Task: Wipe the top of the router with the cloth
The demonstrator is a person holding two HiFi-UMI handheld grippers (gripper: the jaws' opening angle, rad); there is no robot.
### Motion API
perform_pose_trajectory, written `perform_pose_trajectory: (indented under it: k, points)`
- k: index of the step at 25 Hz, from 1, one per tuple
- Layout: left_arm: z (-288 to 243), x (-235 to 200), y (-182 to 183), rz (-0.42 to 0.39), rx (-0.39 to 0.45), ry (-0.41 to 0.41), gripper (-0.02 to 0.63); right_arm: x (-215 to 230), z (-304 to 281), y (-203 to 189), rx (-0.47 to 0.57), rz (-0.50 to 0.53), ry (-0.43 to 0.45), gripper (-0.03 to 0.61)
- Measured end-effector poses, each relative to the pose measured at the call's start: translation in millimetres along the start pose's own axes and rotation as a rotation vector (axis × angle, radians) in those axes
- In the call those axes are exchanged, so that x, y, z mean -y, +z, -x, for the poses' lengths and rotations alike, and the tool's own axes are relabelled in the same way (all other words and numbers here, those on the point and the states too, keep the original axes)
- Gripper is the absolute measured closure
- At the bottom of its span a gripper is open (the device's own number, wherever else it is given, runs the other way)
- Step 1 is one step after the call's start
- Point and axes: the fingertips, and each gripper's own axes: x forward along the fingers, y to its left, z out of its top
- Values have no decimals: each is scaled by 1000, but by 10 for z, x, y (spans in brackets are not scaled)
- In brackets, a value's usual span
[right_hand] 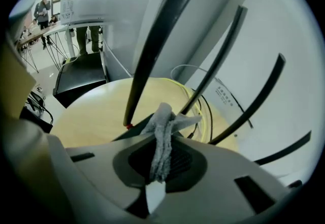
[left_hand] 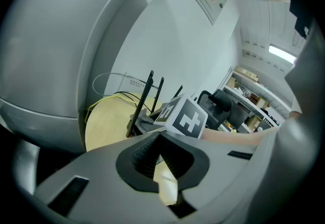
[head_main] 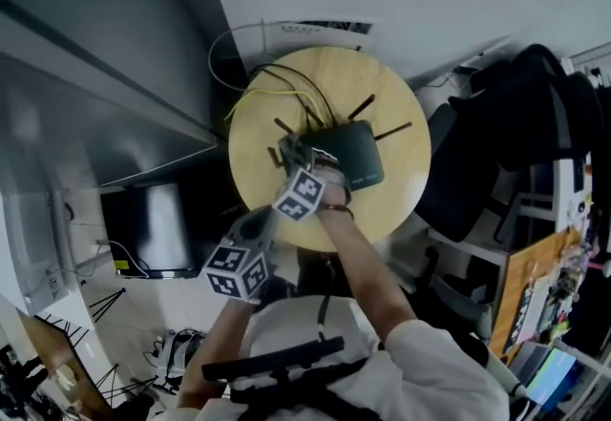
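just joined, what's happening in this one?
A person works with two handheld grippers at a round wooden table. The right gripper is shut on a grey cloth and sits at the edge of the black router, among its antennas. The left gripper is shut on nothing and hangs short of the router, near the table's edge. Whether the cloth touches the router's top can't be told.

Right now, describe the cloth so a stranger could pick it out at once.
Find the round pale wooden table with the black router at its middle. The right gripper reaches over the router, and the cloth is the grey, fuzzy strip pinched between its jaws. Everything else close by is smooth and rigid: black antennas and thin yellow cable.
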Motion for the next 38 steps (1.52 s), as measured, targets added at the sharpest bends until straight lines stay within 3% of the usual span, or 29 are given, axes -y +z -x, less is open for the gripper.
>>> perform_pose_trajectory:
  k: [7,13,23,26,33,38]
  points:
    - [104,-136,-58,20,-1,32,626,-125,11,155,47,-24,75,561]
    - [67,-116,-60,14,-6,27,626,139,-5,-159,-16,-41,-15,561]
    - [-149,128,-116,-12,-44,-18,626,949,69,-1175,-184,-163,-228,561]
    - [-214,209,-148,-15,-58,-20,626,1141,84,-1424,-241,-154,-283,561]
    - [-334,337,-112,-14,-59,-3,626,1273,67,-1535,-275,-85,-315,561]
    - [-380,400,-124,-7,-56,-6,626,1205,84,-1589,-304,-82,-286,561]
